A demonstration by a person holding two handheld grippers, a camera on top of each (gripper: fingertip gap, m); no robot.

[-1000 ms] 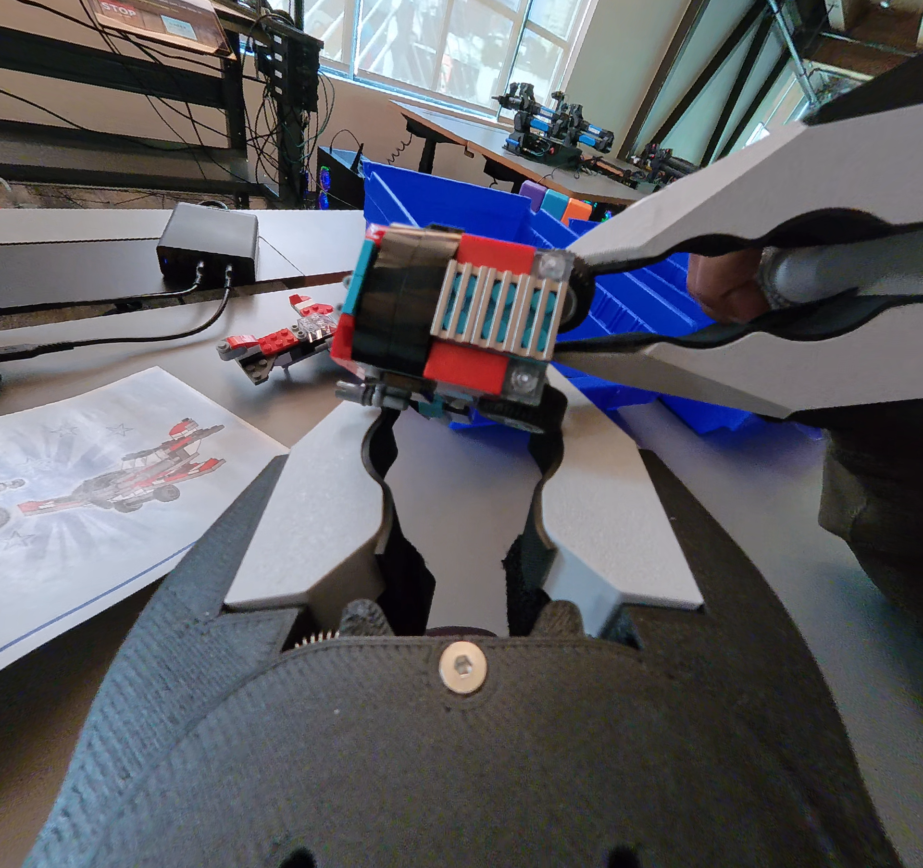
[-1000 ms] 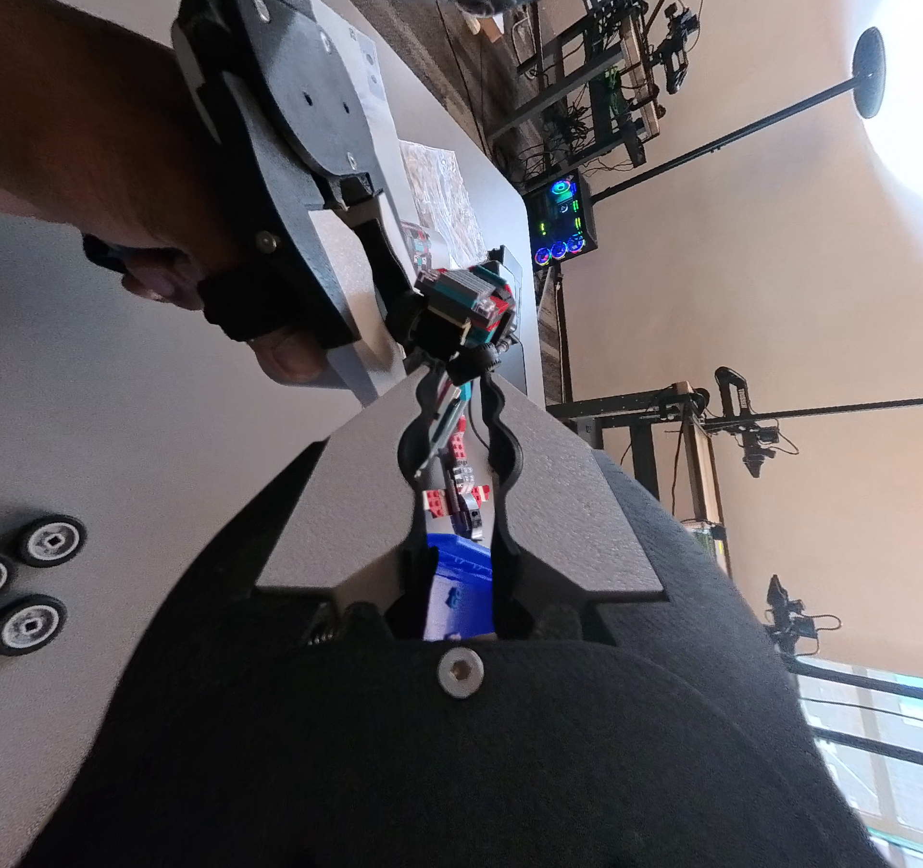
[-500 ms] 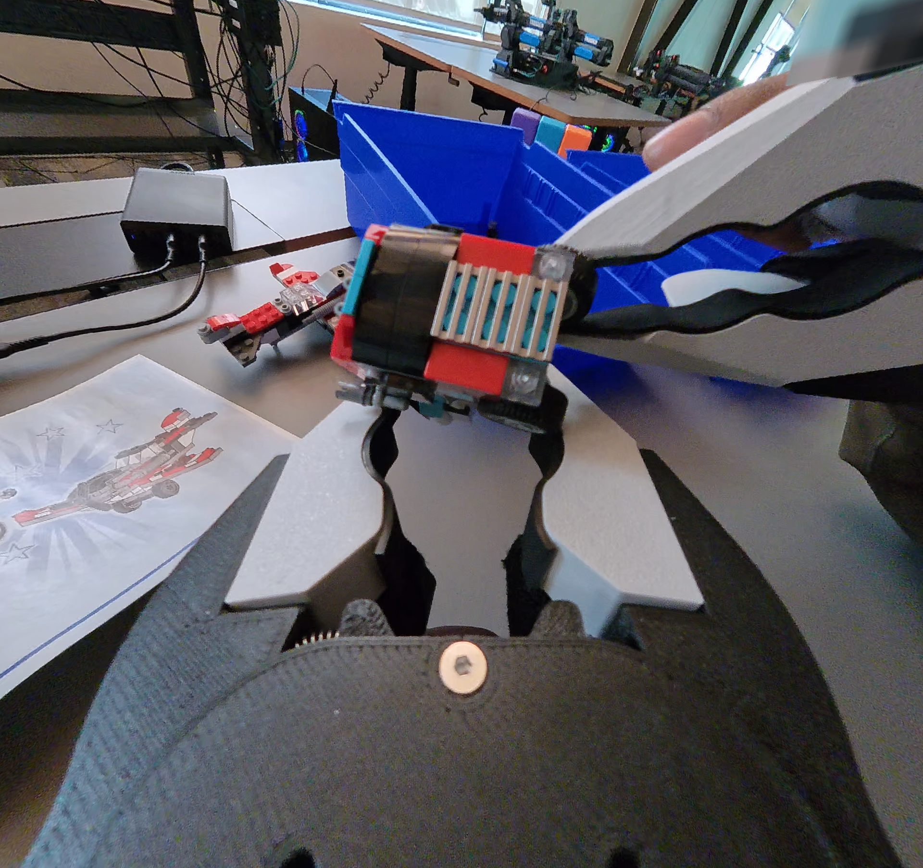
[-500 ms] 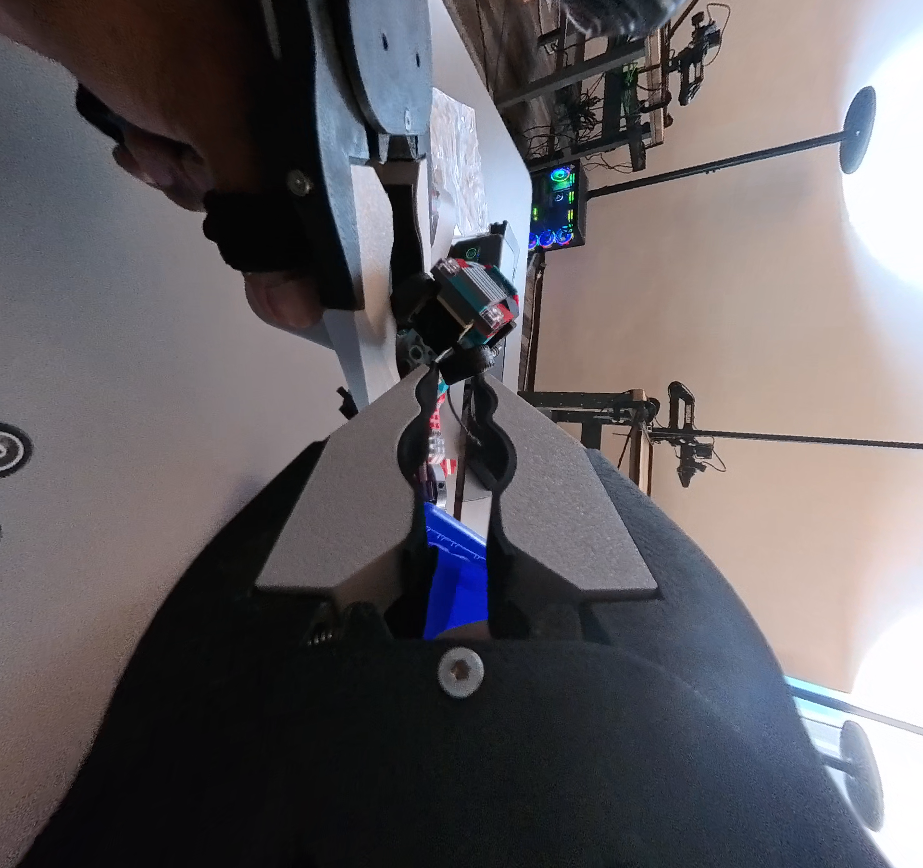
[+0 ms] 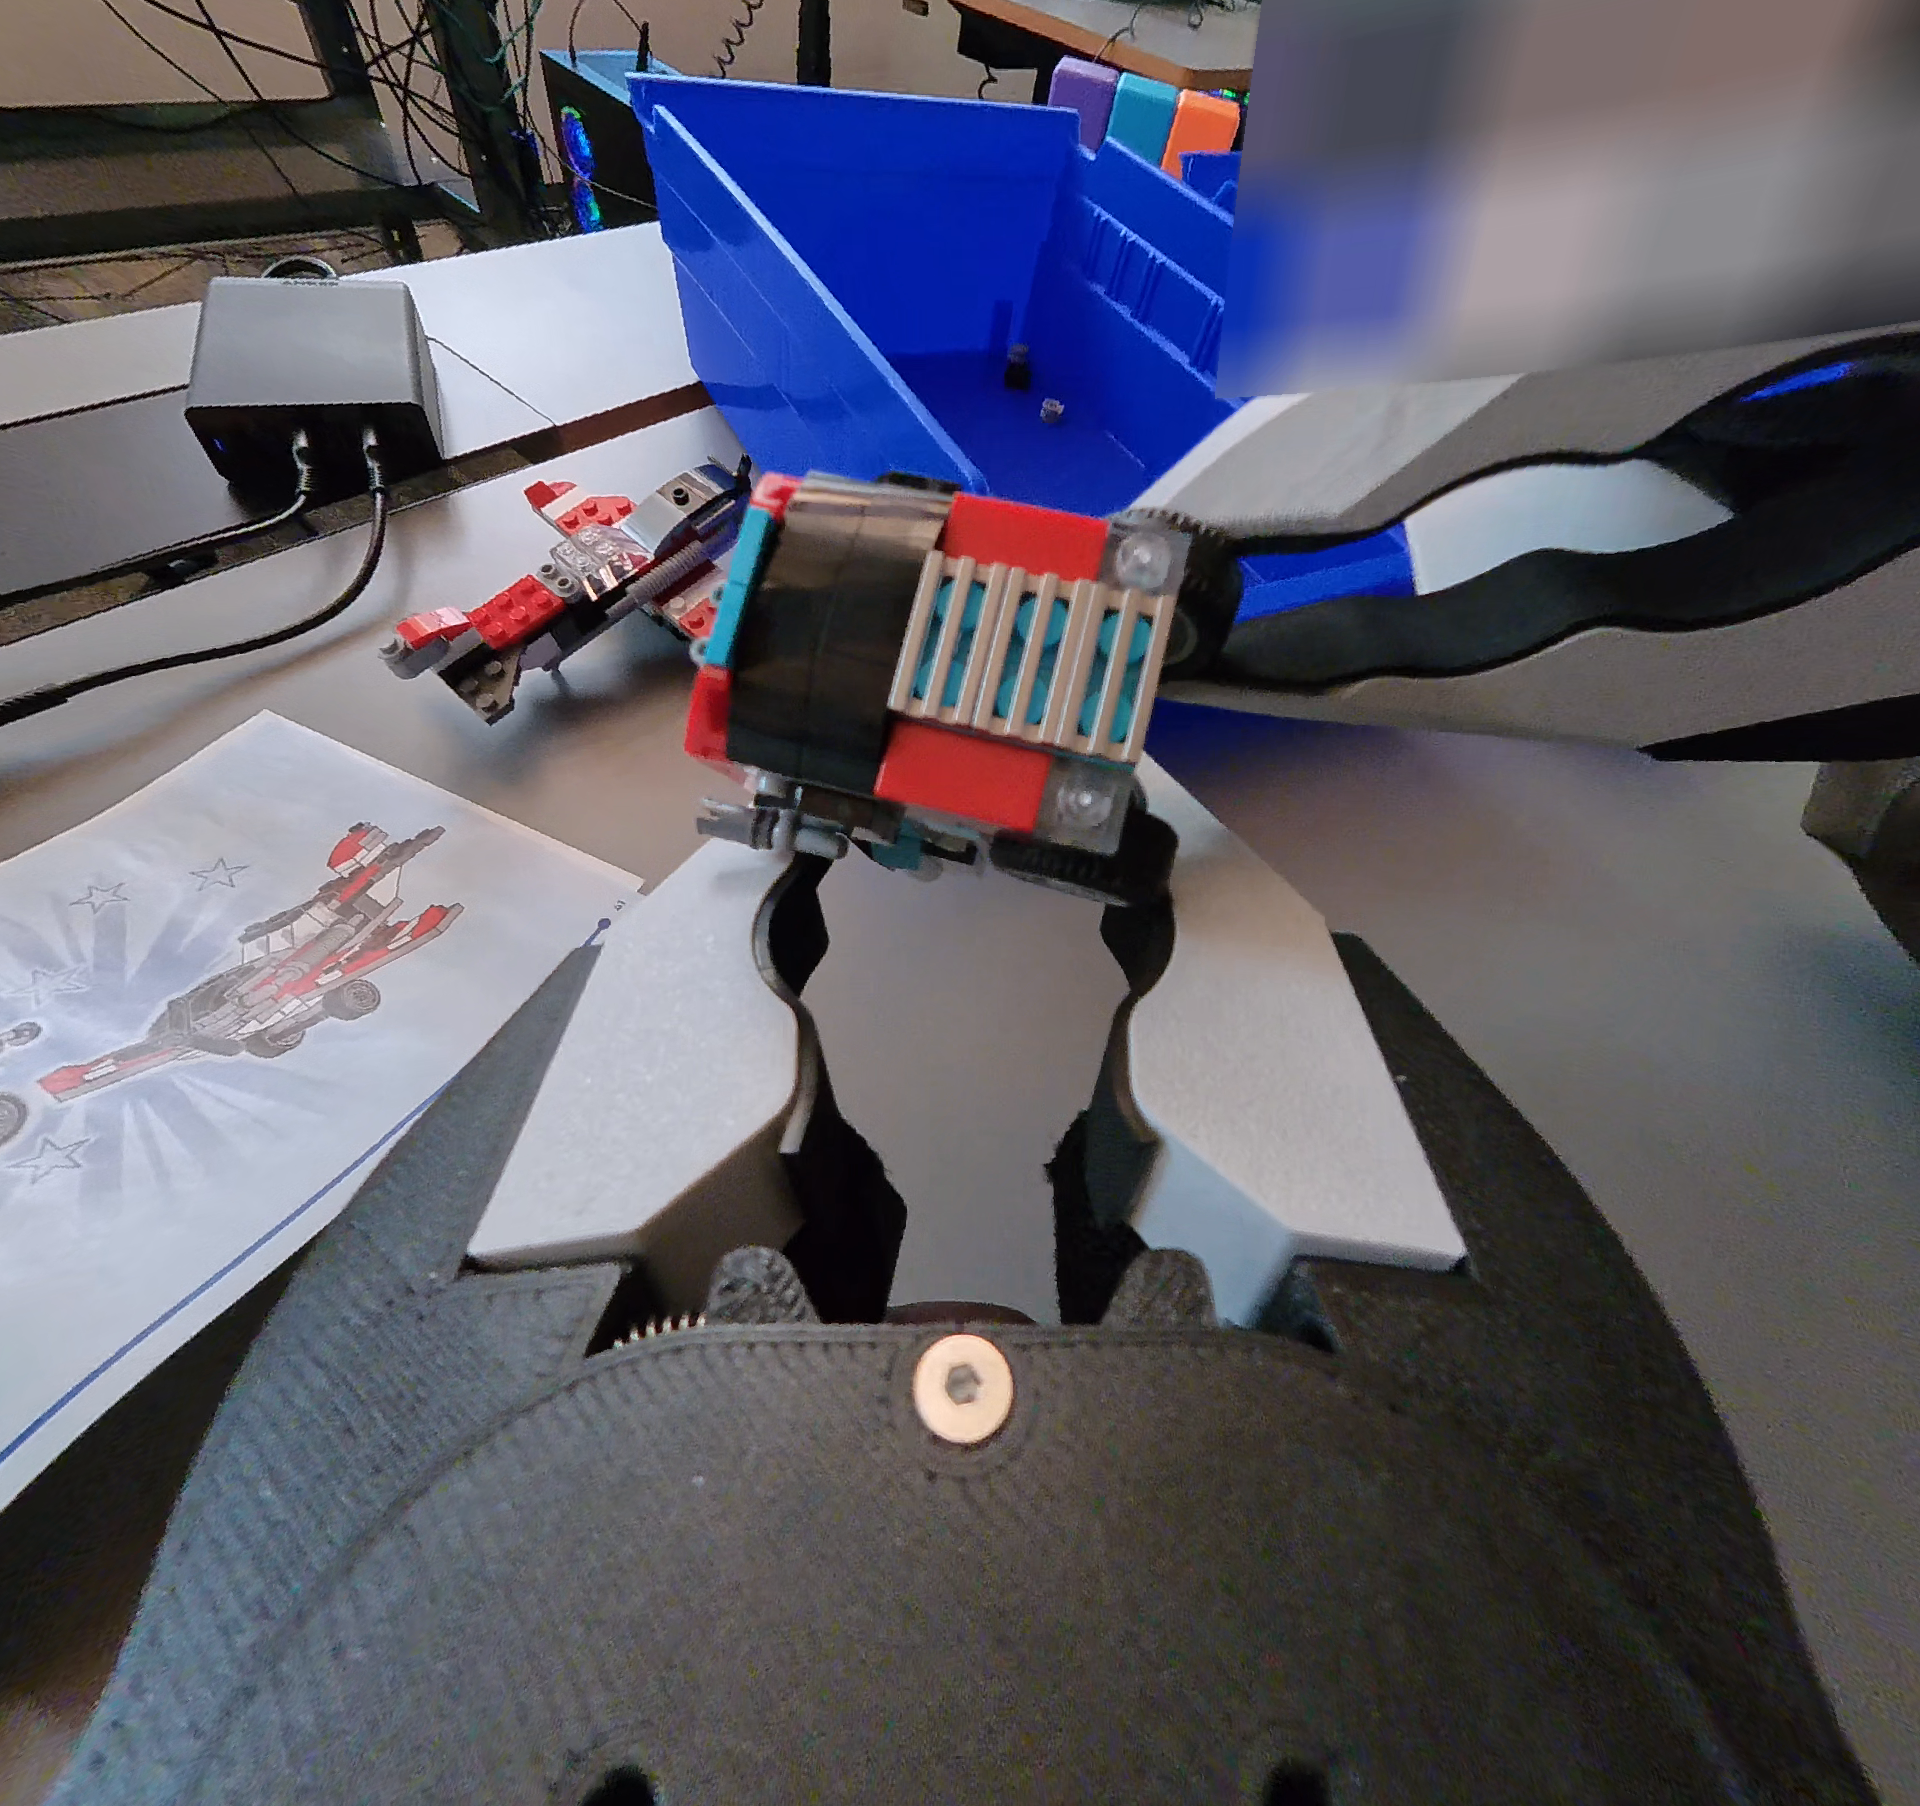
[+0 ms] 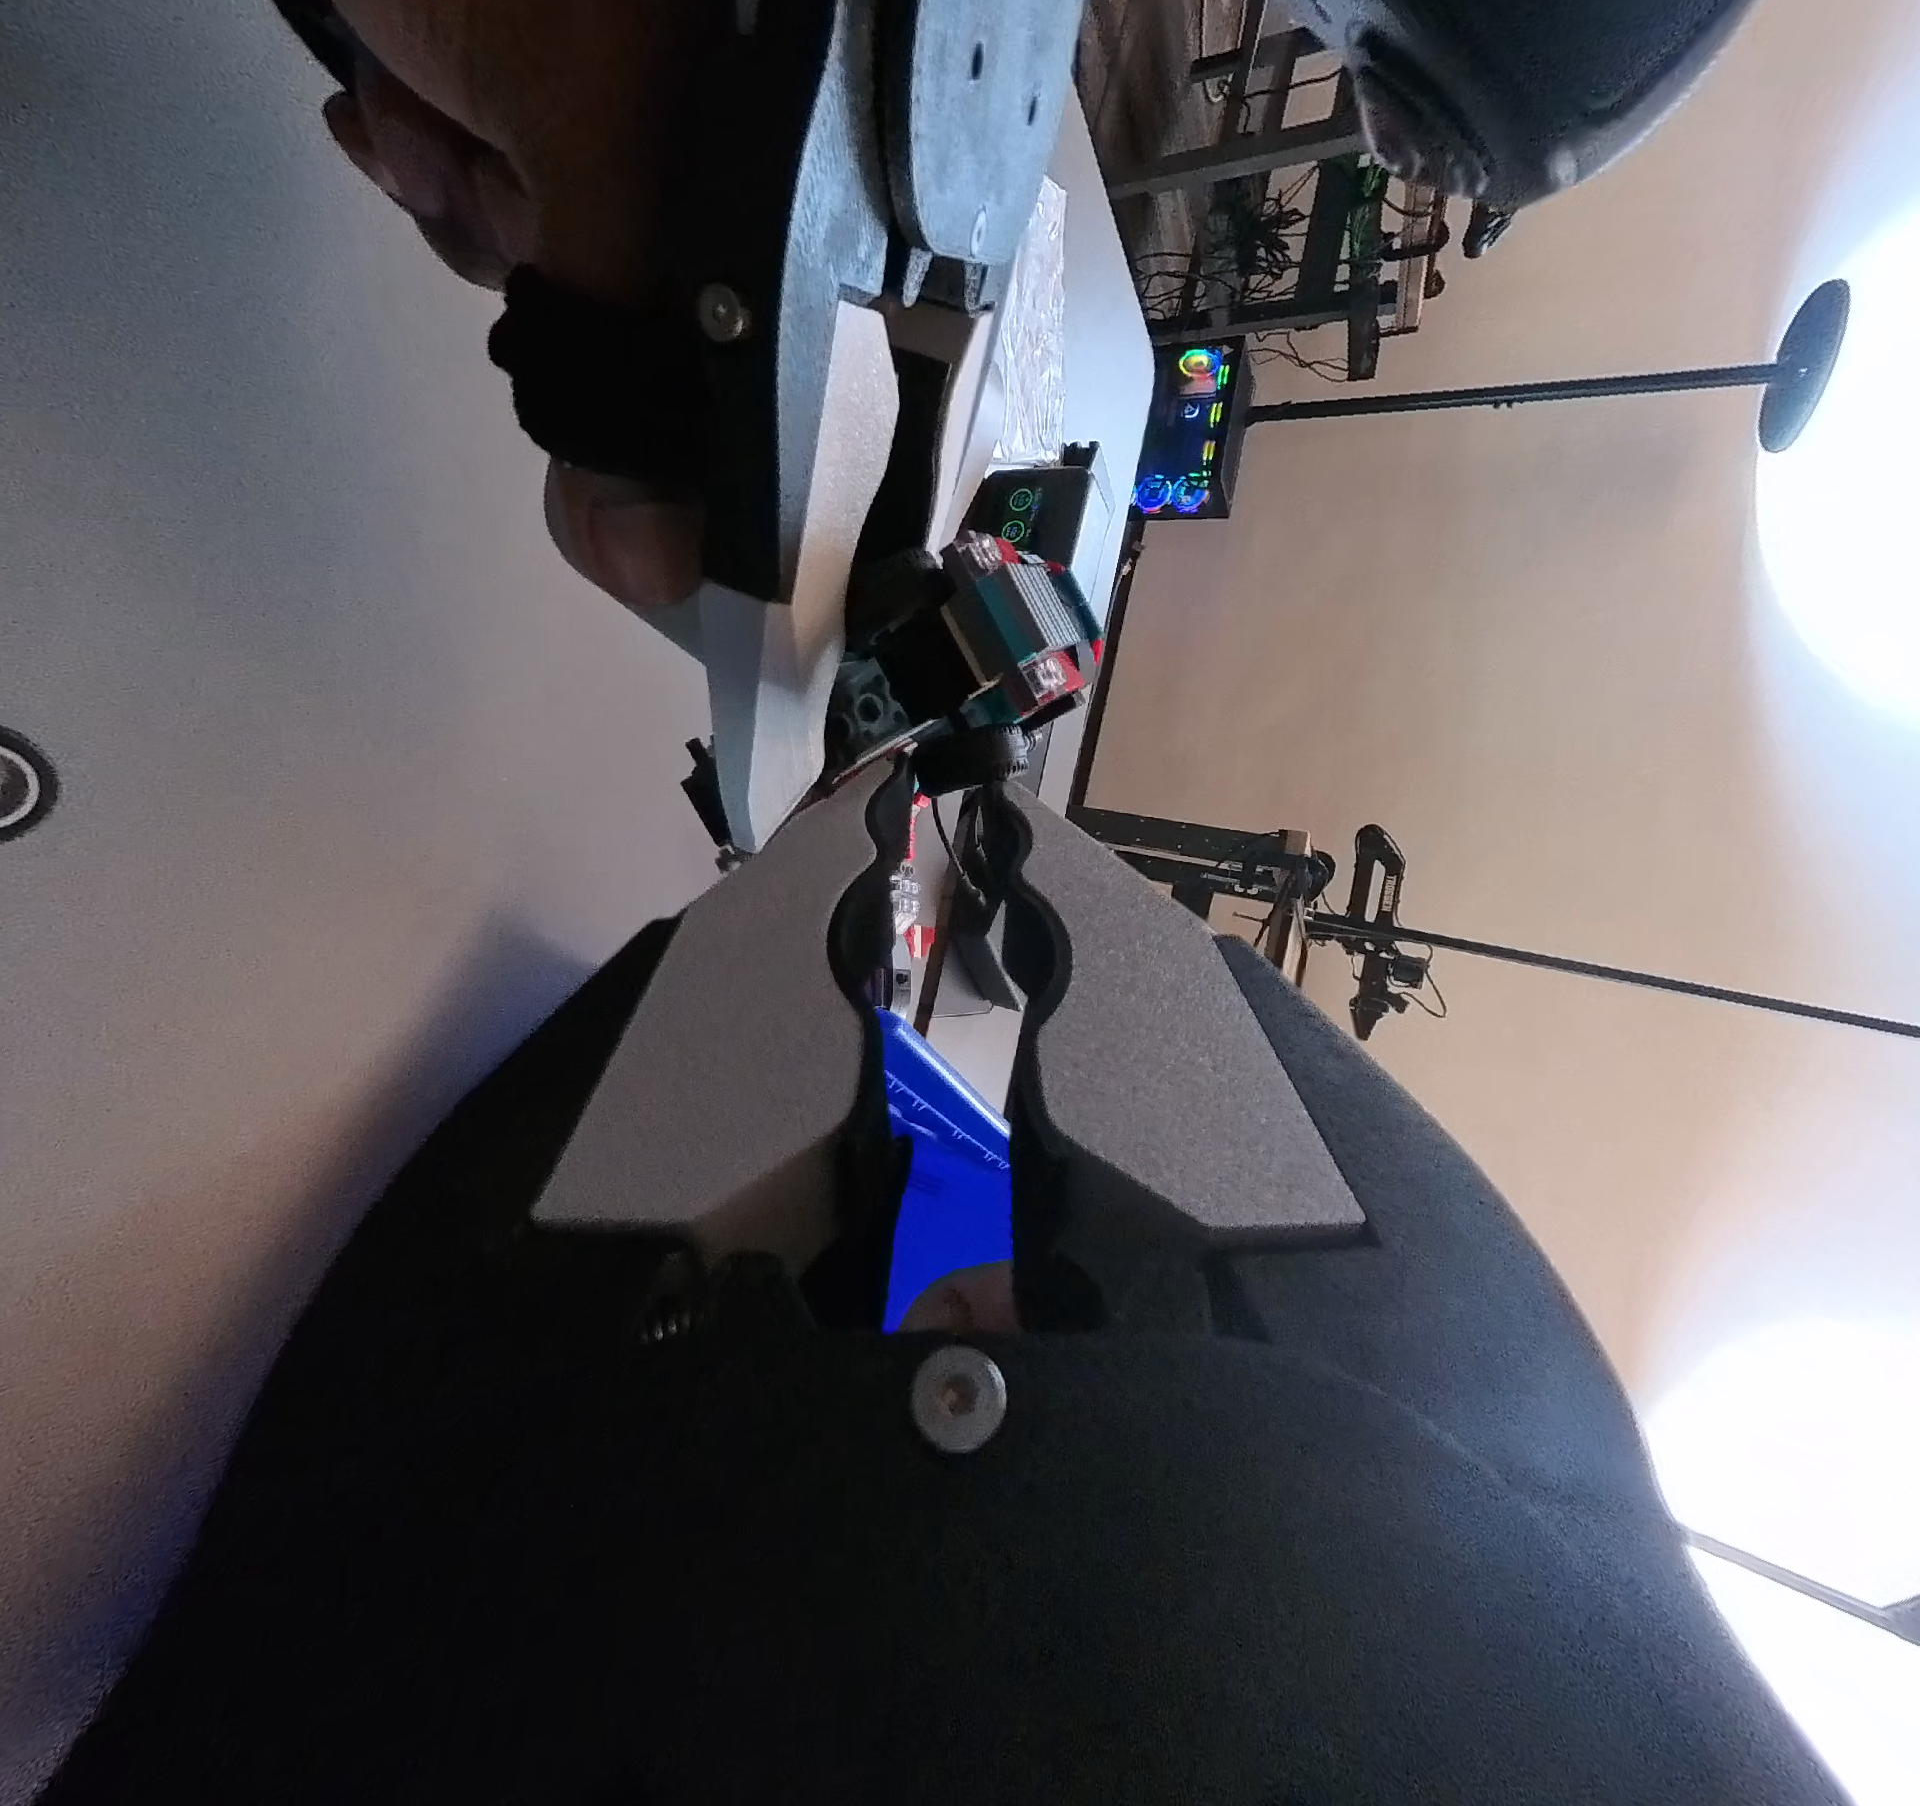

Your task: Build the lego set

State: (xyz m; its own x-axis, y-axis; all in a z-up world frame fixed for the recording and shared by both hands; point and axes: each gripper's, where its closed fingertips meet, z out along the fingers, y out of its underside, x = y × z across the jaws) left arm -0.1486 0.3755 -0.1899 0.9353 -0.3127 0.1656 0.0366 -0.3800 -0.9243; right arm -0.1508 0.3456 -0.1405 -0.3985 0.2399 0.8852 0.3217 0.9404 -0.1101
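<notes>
- Grey tabletop (image 5: 1507,925) is seen, with cabled racks behind.
- A blue bin (image 5: 862,229), printed sheet (image 5: 208,977) and part-built brick model (image 5: 561,593) lie nearby.
- A brick vehicle (image 5: 935,655) is clamped by the left gripper (image 5: 961,868); its wheel (image 6: 982,754) is pinched by the right gripper (image 6: 951,785).

The toy truck (image 5: 935,655) at the centre of the frame was red and black with teal edges, a grey slatted grille over teal studs, and black wheels. Behind it stood a bright blue bin (image 5: 883,229). At left lay a red, grey and black toy plane (image 5: 561,593) and a white printed sheet (image 5: 208,1008)
</notes>
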